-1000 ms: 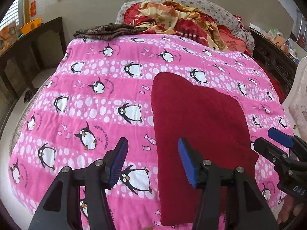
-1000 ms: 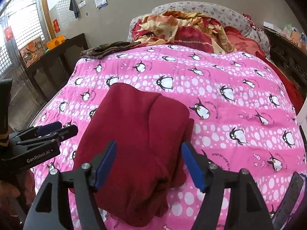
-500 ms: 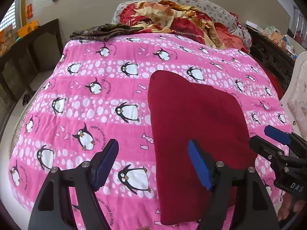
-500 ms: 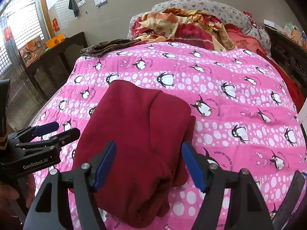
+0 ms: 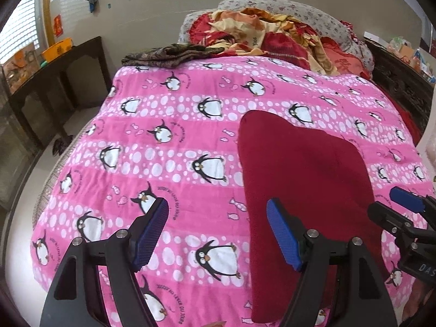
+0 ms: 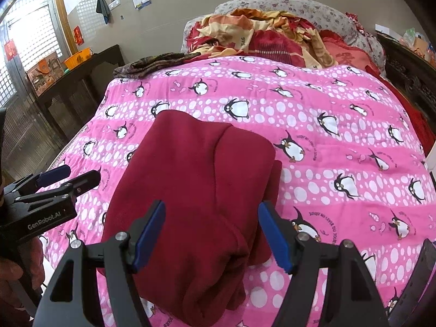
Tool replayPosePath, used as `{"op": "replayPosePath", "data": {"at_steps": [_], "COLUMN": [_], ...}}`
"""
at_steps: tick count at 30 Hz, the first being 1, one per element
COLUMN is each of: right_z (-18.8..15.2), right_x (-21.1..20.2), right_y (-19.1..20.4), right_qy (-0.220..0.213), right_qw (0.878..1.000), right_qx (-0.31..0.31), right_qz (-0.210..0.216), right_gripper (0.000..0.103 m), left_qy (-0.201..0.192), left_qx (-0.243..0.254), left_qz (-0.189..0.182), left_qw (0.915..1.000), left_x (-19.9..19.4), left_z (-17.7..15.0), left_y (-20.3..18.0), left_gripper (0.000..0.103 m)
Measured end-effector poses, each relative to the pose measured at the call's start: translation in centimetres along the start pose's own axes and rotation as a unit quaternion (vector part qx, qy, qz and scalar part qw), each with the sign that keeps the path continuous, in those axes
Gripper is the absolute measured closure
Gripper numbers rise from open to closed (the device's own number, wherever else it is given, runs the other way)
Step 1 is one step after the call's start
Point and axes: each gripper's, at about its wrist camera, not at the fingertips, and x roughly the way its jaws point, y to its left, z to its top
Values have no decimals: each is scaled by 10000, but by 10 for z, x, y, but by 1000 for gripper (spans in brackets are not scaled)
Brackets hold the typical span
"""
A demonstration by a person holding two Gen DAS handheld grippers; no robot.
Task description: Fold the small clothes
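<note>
The folded dark red garment (image 6: 190,190) lies on the bed's penguin quilt (image 6: 340,141), long axis running away from both tongs. Right tongs (image 6: 211,234) hover above its near end, apart and empty; left tongs (image 5: 218,234), apart and empty, sit beside its left edge.

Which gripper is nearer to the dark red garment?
Right. The right gripper hangs open directly above the dark red garment; the left gripper hangs open beside its left edge.
</note>
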Motion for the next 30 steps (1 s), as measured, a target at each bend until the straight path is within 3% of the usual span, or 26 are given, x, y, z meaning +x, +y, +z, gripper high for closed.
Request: {"op": "replayPosePath", "data": {"at_steps": [30], "right_z": [3], "right_x": [9], "right_y": [6], "right_qy": [-23], "right_qw": [10000], "right_qx": [43], "right_qz": [3], "right_gripper": [25], "left_qy": [84], "left_qx": [32], "left_qz": [45], "left_qw": [10000], "left_x": [8], "left_z": [-1], "left_y": [-5], "left_gripper": [47]}}
